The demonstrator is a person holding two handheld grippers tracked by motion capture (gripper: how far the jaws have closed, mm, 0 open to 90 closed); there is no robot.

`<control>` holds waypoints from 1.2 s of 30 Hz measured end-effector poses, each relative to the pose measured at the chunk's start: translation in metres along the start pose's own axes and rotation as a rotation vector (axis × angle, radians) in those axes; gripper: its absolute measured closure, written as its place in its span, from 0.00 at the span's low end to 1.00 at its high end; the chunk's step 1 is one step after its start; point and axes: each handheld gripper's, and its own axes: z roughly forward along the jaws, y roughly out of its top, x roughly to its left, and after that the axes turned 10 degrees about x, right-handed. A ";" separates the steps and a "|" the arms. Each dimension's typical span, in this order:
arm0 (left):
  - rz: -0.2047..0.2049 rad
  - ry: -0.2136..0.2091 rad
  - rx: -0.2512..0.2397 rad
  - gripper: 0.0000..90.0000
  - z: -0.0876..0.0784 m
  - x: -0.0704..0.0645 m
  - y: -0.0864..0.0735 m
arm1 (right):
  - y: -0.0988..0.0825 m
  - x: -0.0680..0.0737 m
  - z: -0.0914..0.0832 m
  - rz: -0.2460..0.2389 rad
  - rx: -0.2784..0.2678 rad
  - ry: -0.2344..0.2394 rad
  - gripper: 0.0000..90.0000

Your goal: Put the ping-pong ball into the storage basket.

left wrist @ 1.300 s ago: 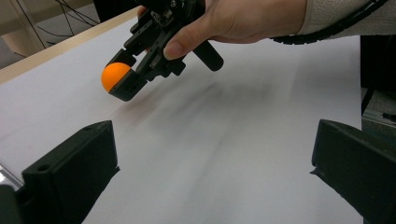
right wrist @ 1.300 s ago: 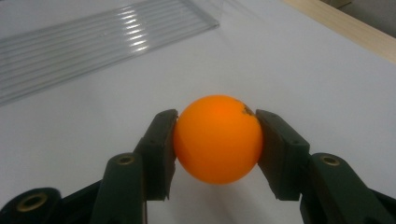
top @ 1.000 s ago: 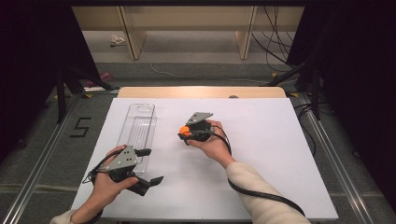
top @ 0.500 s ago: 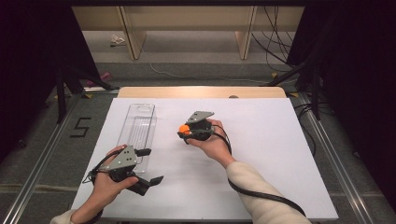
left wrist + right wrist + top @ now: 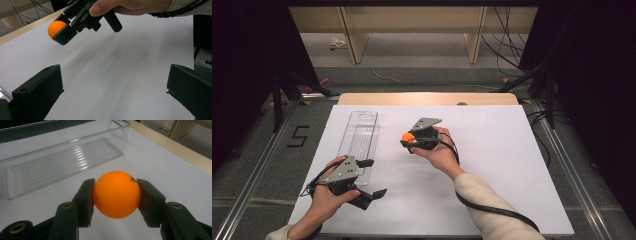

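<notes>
An orange ball (image 5: 116,194) sits squeezed between the two black pads of my right gripper (image 5: 115,197). In the high view that right gripper (image 5: 408,139) hovers over the middle of the white table with the ball (image 5: 407,136) at its tip, pointing left toward a clear plastic tray (image 5: 359,137). The tray (image 5: 60,162) lies empty just beyond the ball. My left gripper (image 5: 373,178) rests low at the front left, jaws wide apart and holding nothing. From the left gripper view the ball (image 5: 55,28) shows up high at the left, in the other gripper.
The white table top (image 5: 512,165) has free room at the right and front. A wooden strip (image 5: 427,98) runs along its far edge. Metal rails (image 5: 262,165) flank the table; cables and shelving (image 5: 412,30) lie on the floor beyond.
</notes>
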 end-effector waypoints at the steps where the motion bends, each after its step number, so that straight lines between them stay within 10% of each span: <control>1: 0.001 0.000 0.000 0.00 0.000 0.000 0.000 | 0.001 0.001 0.000 0.000 -0.001 0.002 0.57; 36: 0.005 -0.004 0.001 0.00 0.001 0.000 0.001 | 0.017 0.017 -0.005 -0.028 -0.040 0.044 0.57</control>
